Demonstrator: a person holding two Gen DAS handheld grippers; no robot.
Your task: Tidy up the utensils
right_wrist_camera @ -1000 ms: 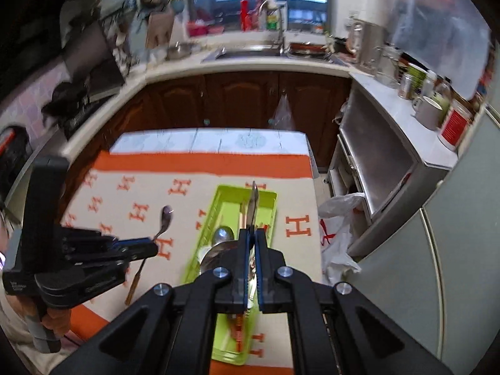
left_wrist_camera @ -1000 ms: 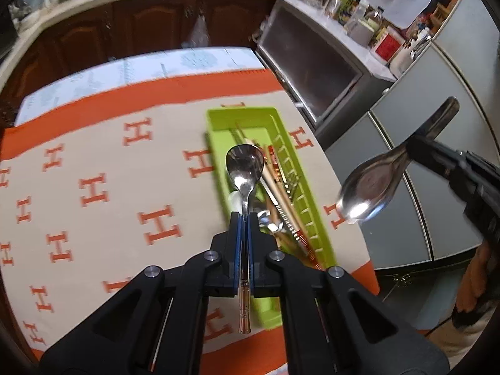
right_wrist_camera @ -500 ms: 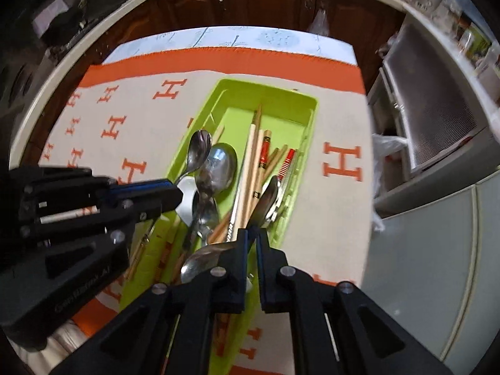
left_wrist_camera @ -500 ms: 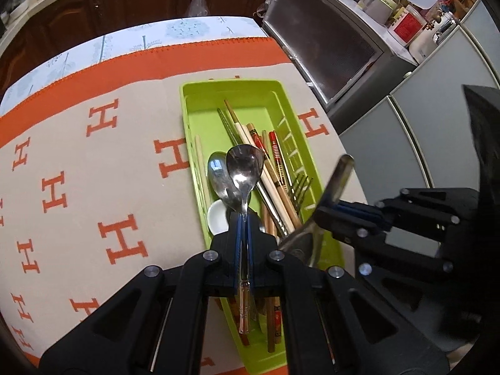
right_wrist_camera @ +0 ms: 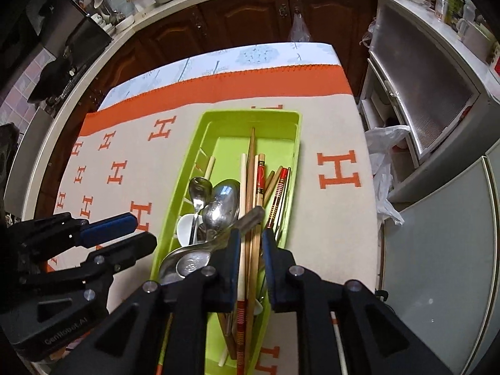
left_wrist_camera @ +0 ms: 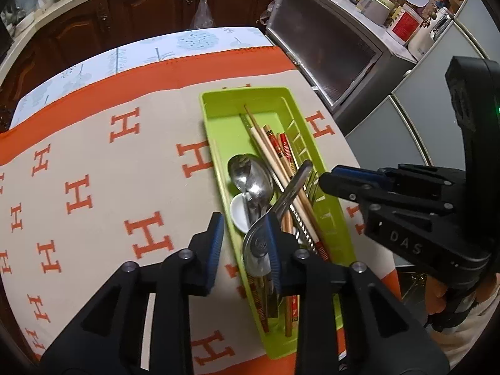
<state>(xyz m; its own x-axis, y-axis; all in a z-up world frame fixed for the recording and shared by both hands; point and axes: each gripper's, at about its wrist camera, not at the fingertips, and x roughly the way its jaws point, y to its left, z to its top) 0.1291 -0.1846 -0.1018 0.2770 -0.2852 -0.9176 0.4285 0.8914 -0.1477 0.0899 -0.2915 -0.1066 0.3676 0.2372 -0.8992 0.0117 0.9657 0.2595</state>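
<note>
Over the slotted green plastic tray (left_wrist_camera: 331, 215), both hand-held grippers (left_wrist_camera: 243, 237) (right_wrist_camera: 251, 243) gape above shiny metal spoons (left_wrist_camera: 254, 181).

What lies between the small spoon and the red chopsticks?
Right wrist view: a large spoon, a white chopstick and wooden chopsticks lie between the small spoon and the red chopsticks.

Table (left_wrist_camera: 193, 40) under H-patterned cloth (left_wrist_camera: 93, 162) bears green tray (left_wrist_camera: 218, 100).

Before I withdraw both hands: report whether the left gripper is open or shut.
Open. The left gripper has its blue-padded fingers spread wide, nothing clamped; steel spoons lie in the lime-green plastic tray.
</note>
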